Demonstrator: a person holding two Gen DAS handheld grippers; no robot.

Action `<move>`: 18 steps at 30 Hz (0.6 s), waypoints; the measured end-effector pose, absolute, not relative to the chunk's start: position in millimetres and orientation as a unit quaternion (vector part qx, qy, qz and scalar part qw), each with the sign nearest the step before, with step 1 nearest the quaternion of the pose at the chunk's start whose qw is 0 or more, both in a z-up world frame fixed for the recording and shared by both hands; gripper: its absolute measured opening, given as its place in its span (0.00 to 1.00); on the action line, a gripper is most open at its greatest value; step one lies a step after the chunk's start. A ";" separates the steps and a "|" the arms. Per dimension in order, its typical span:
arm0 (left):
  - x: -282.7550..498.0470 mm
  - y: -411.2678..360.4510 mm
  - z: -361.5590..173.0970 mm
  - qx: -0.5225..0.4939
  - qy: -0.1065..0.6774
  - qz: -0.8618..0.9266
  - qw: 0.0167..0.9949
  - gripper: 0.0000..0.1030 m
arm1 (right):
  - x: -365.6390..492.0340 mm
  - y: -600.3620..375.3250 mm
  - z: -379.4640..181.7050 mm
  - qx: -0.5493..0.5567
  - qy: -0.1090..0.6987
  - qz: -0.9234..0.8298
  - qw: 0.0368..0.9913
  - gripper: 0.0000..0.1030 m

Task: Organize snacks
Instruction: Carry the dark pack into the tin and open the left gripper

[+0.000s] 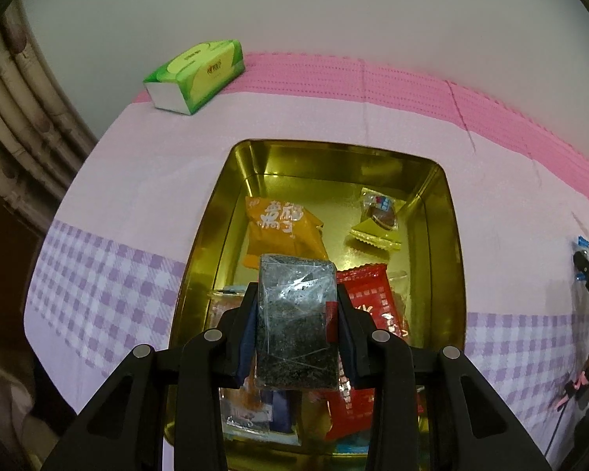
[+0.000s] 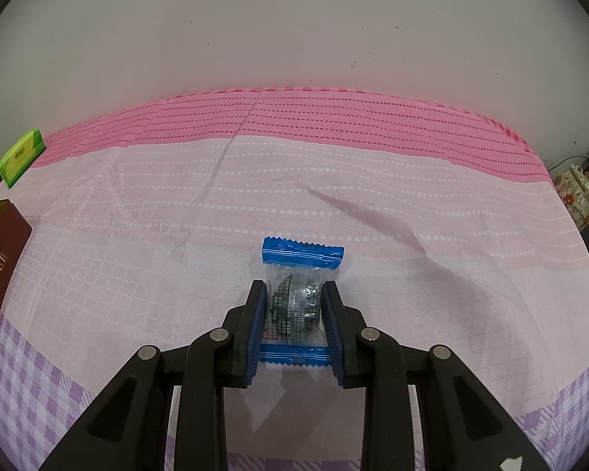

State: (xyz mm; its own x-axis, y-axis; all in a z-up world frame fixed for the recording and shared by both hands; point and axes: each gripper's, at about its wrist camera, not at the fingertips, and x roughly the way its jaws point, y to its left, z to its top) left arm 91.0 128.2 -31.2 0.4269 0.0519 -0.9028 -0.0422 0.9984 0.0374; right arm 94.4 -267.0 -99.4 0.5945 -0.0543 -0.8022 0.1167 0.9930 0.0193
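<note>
In the left wrist view my left gripper (image 1: 297, 294) is shut on a clear-wrapped dark snack bar (image 1: 296, 322) and holds it over a gold tin (image 1: 453, 235). The tin holds an orange packet (image 1: 280, 231), a red packet (image 1: 369, 306), a small yellow-edged sweet (image 1: 377, 216) and more wrappers under the fingers. In the right wrist view my right gripper (image 2: 293, 294) is shut on a blue-ended clear snack packet (image 2: 300, 271) that lies on the cloth.
A green tissue pack (image 1: 196, 74) lies at the table's far left by the wall; it also shows in the right wrist view (image 2: 19, 161). The tin's dark red TOFFEE side (image 2: 0, 274) is at the left. Clutter (image 2: 577, 192) stands past the right edge.
</note>
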 end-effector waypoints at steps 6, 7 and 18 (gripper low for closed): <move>87.8 133.6 -43.0 0.011 0.545 0.029 0.838 0.35 | 94.8 -267.2 -99.3 0.034 0.448 -0.048 0.892 0.26; 86.6 134.5 -44.2 0.013 0.545 0.028 0.838 0.35 | 94.7 -267.6 -99.3 0.034 0.448 -0.048 0.892 0.26; 83.7 132.1 -45.8 0.035 0.538 0.025 0.842 0.35 | 94.5 -266.5 -100.2 0.034 0.448 -0.048 0.892 0.26</move>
State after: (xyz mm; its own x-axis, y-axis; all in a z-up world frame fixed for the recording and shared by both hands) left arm 83.7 132.1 -45.8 0.4203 0.0794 -0.9039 -0.0034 0.9963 0.0859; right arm 94.5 -266.5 -100.2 0.5941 -0.0551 -0.8025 0.1160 0.9931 0.0177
